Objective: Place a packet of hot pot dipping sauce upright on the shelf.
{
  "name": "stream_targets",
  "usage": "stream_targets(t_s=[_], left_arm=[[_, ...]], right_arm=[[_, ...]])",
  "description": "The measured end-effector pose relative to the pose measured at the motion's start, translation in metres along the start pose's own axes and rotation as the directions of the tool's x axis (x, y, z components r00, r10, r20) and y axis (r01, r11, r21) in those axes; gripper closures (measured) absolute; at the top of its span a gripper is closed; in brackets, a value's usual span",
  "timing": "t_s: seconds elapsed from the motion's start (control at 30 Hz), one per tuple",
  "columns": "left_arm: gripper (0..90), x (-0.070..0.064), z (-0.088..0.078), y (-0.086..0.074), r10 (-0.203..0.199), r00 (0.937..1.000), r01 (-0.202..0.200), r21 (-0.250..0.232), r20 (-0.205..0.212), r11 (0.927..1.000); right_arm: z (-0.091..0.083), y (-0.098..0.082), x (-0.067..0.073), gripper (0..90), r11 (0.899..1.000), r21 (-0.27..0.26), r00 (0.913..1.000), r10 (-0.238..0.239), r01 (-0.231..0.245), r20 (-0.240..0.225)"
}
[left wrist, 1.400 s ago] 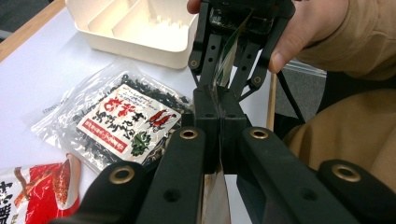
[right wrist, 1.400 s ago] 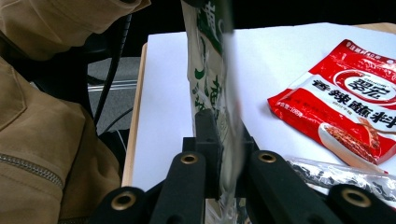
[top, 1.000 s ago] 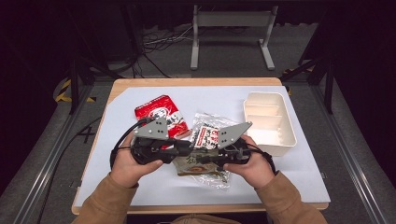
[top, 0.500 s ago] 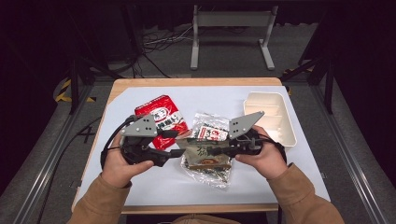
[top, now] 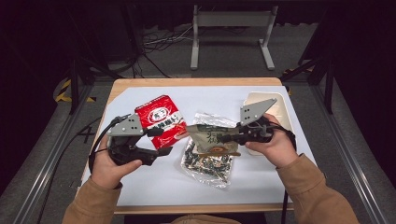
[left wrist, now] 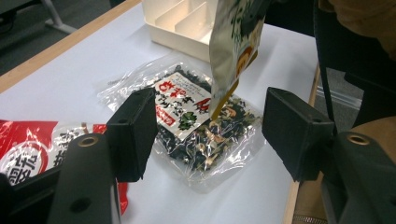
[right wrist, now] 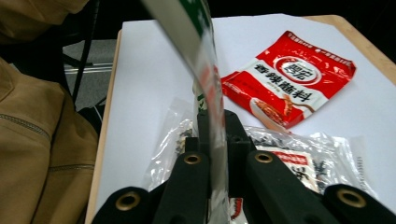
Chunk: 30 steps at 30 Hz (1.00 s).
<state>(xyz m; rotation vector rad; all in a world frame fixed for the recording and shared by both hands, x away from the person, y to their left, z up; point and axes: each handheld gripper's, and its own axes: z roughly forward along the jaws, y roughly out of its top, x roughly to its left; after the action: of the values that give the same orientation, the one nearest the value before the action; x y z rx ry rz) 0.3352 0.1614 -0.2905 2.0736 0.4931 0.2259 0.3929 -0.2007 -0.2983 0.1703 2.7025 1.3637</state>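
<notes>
My right gripper (top: 225,137) is shut on a green-and-silver pouch (top: 208,134) and holds it by one edge, lifted off the table; its jaws (right wrist: 217,135) pinch the pouch (right wrist: 205,70). Under it lies a clear bag of dark dried bits (top: 208,161) with a red-and-white label (left wrist: 180,100). My left gripper (top: 162,142) is at the left, open, with nothing between its jaws (left wrist: 212,140), which have just been opening. The pouch (left wrist: 233,42) hangs beyond them. A red noodle packet (top: 159,119) lies flat behind the left gripper.
A white divided tray (top: 278,105) stands at the right, behind the right hand; its compartments (left wrist: 180,21) look bare. A white sheet (top: 154,186) covers the wooden table. Sleeved forearms come in from the near edge.
The two grippers were together over the pouch at the middle. The left one has let go, opened and drawn back left; the right one has moved right and up with the pouch.
</notes>
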Motion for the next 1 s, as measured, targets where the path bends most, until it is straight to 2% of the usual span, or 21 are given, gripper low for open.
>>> stream_targets(t_s=[0.4, 0.53, 1.0], left_arm=[[34.9, 0.005, -0.006, -0.012, -0.030, 0.9988, 0.030, 0.003, -0.038, 0.9995], [34.8, 0.008, -0.007, -0.015, -0.042, 0.9983, 0.042, 0.004, -0.040, 0.9991], [34.1, 0.014, -0.010, -0.025, -0.068, 0.9962, 0.068, -0.003, -0.054, 0.9977]], right_arm=[[-0.028, 0.001, -0.028, 88.7, 1.000, -0.003, 0.9970, 0.008, -0.007, 0.077], [-0.035, 0.002, -0.033, 88.7, 1.000, -0.009, 0.9956, 0.007, -0.006, 0.093], [-0.061, -0.007, -0.061, 88.8, 0.999, -0.035, 0.9845, 0.016, -0.010, 0.174]])
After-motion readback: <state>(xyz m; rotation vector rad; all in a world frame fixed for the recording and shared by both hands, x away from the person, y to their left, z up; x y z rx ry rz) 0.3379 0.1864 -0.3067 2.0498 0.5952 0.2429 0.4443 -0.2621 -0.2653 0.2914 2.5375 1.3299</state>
